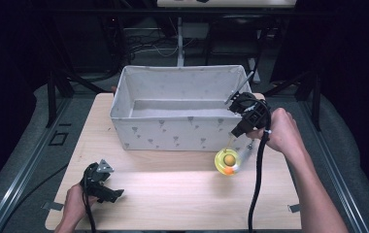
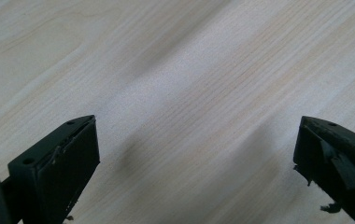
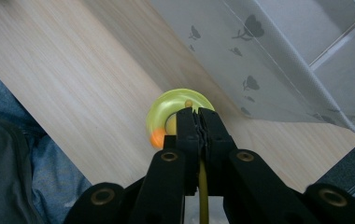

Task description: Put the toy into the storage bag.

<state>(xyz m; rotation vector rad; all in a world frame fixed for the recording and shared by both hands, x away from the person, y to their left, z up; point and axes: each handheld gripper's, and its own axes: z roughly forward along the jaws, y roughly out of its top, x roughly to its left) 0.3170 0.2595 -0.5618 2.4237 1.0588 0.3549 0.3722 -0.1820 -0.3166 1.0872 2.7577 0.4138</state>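
Yellow toy: a translucent yellow ring toy (image 1: 227, 161) with an orange bead, hanging on a thin yellow cord below the right gripper, just in front of the fabric bin and above the table; whether it clears the wood I cannot tell.
Table: pale wooden table (image 1: 173, 194), bare between the two hands.
Fabric bin: a grey-white fabric bin (image 1: 177, 131) with a small printed pattern, open at the top, standing at the far side of the table; nothing shows inside it.
Right gripper: the right gripper (image 3: 199, 119) has its jaws pressed together on the yellow cord, tips pointing down at the toy, near the bin's front right corner.
Left gripper: the left gripper (image 2: 196, 154) rests near the table's near left corner, jaws wide apart with bare wood between them, holding nothing.
Step in hand: by my reading, carrying the toy by its cord towards the bin.
Next move: it likely calls for raising the toy above the bin's front wall, moving it over the opening, then parting the jaws.
Care: the toy can swing on the cord, so a slow lift should keep it off the wall.
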